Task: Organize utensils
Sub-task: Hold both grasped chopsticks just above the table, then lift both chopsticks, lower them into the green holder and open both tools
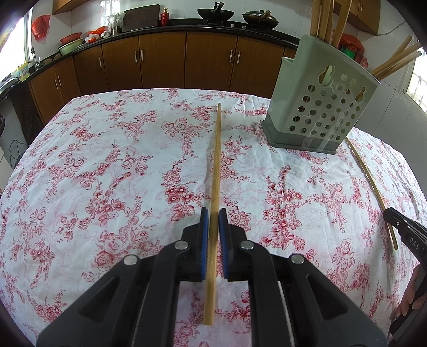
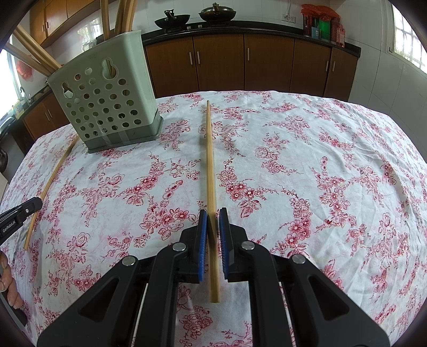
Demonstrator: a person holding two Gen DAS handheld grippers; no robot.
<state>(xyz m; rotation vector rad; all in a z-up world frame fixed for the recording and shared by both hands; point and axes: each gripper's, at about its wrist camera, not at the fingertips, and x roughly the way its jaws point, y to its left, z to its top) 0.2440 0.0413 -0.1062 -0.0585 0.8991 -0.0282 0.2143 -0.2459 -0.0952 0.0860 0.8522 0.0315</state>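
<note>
Each gripper straddles its own bamboo chopstick on the floral tablecloth. In the left wrist view, one chopstick (image 1: 216, 170) runs between the blue pads of my left gripper (image 1: 213, 213), with small gaps on both sides. In the right wrist view, the other chopstick (image 2: 210, 170) lies between the pads of my right gripper (image 2: 213, 213), also with gaps. Each chopstick also shows at the edge of the other view (image 1: 373, 190) (image 2: 50, 184). The grey-green perforated utensil holder (image 1: 317, 104) (image 2: 106, 90) stands at the back between them and holds several bamboo utensils.
The table (image 1: 106, 160) has a white cloth with red flowers. Brown kitchen cabinets (image 1: 165, 61) with a dark counter stand behind it, with woks (image 1: 214, 13) on the stove. The right gripper's tip (image 1: 400, 224) and the left gripper's tip (image 2: 21, 213) show at the frame edges.
</note>
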